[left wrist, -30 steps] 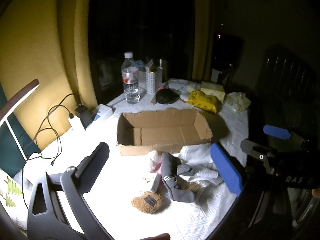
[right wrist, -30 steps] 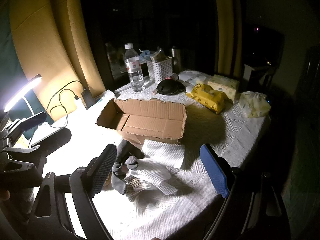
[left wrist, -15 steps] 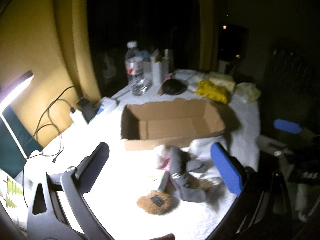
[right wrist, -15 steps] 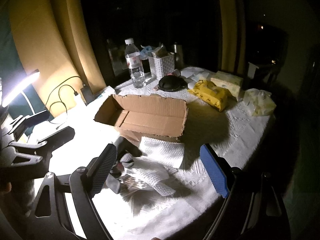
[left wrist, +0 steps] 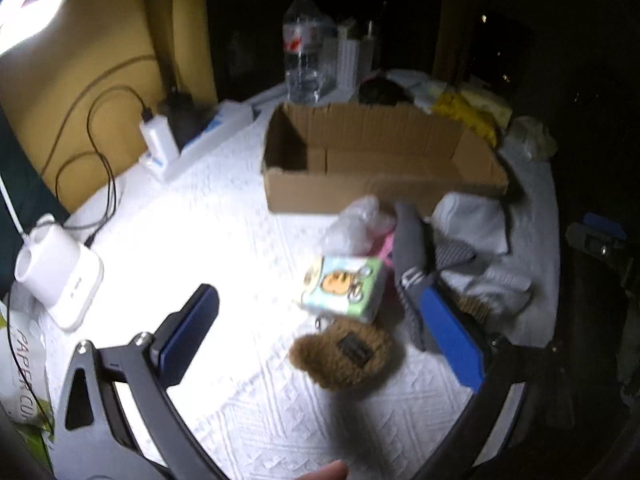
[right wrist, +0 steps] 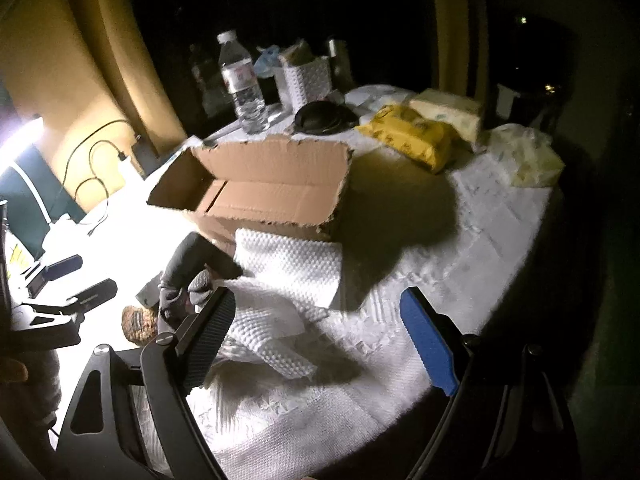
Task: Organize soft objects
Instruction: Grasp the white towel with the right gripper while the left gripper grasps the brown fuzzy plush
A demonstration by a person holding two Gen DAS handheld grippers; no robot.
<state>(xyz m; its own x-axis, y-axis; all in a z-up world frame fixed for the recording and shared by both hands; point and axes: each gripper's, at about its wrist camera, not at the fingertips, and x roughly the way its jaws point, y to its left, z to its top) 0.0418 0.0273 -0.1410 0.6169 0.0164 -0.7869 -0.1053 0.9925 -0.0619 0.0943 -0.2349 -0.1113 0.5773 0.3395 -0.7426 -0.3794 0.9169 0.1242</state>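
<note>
A heap of soft things lies in front of an open cardboard box [left wrist: 376, 160] [right wrist: 256, 184]. In the left wrist view my left gripper [left wrist: 320, 328] is open just above a brown plush bear [left wrist: 344, 354], with a small tissue pack [left wrist: 344, 286], a clear plastic bag [left wrist: 352, 224] and a grey sock [left wrist: 412, 248] behind it. In the right wrist view my right gripper [right wrist: 320, 340] is open over a white textured cloth [right wrist: 288, 276], the grey sock [right wrist: 184, 268] to its left. The box holds nothing.
A water bottle [right wrist: 240, 84], a white holder [right wrist: 306, 76], a dark round thing [right wrist: 324, 116] and yellow tissue packs [right wrist: 412, 136] stand behind the box. A power strip with chargers [left wrist: 192, 140] and a white device [left wrist: 60, 276] lie left. The table's edge [right wrist: 520, 264] curves at right.
My left gripper has moved down and forward toward the plush bear and tissue pack. My right gripper has moved a little closer to the white cloth. Both stayed open.
</note>
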